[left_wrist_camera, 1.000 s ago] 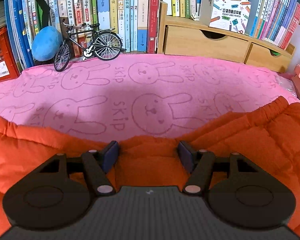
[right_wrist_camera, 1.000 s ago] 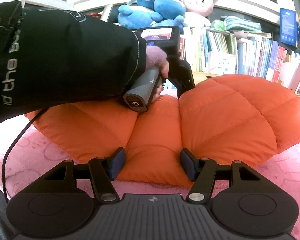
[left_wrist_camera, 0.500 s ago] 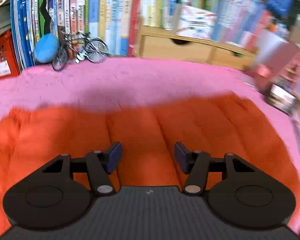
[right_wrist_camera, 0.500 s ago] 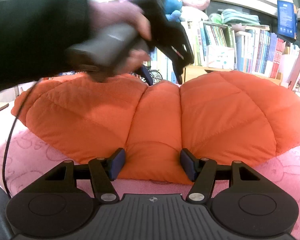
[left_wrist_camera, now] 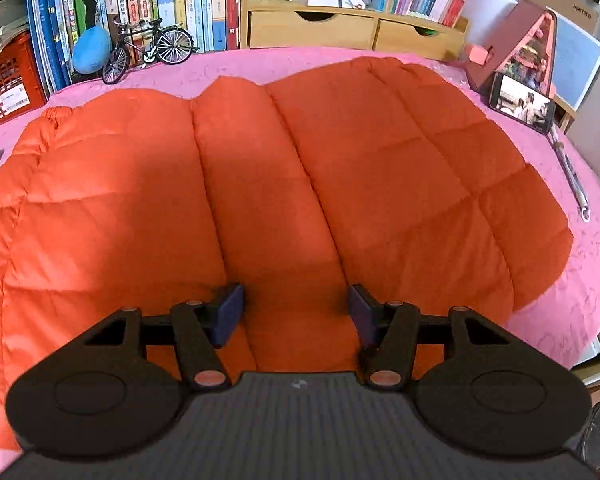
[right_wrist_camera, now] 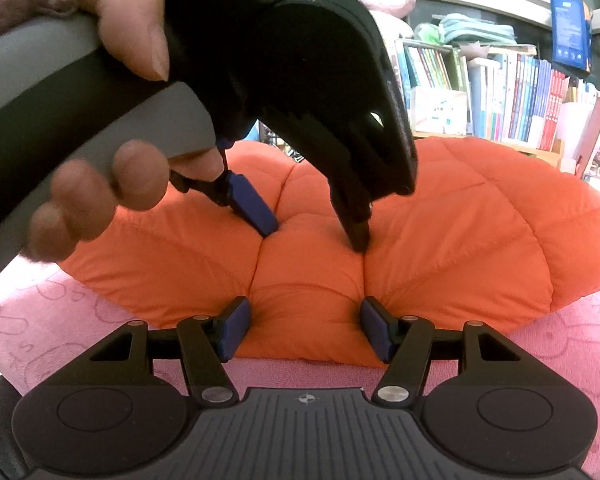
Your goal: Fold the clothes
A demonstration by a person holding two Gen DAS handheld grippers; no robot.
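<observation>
Right wrist view: orange padded garment [right_wrist_camera: 440, 240] dead ahead, long axis crosswise.
Left gripper [right_wrist_camera: 316, 236]: fingers apart, astride middle panel.
Right gripper [right_wrist_camera: 304, 328]: apart, at near edge.

Quilted garment [left_wrist_camera: 260, 184]: solid orange, stitched in panels.
Bench cover [right_wrist_camera: 60, 320]: pink, with faint outlined rabbit motifs.
Left gripper [left_wrist_camera: 296, 312]: black body, dark blue pads.
Right gripper [right_wrist_camera: 304, 330]: black body, dark blue pads.
Model bicycle [left_wrist_camera: 148, 50]: black frame, silver wheels.
Crate [left_wrist_camera: 4, 84]: red.
Drawer unit [left_wrist_camera: 312, 30]: pale wood.
Plush ball [left_wrist_camera: 90, 50]: blue.
</observation>
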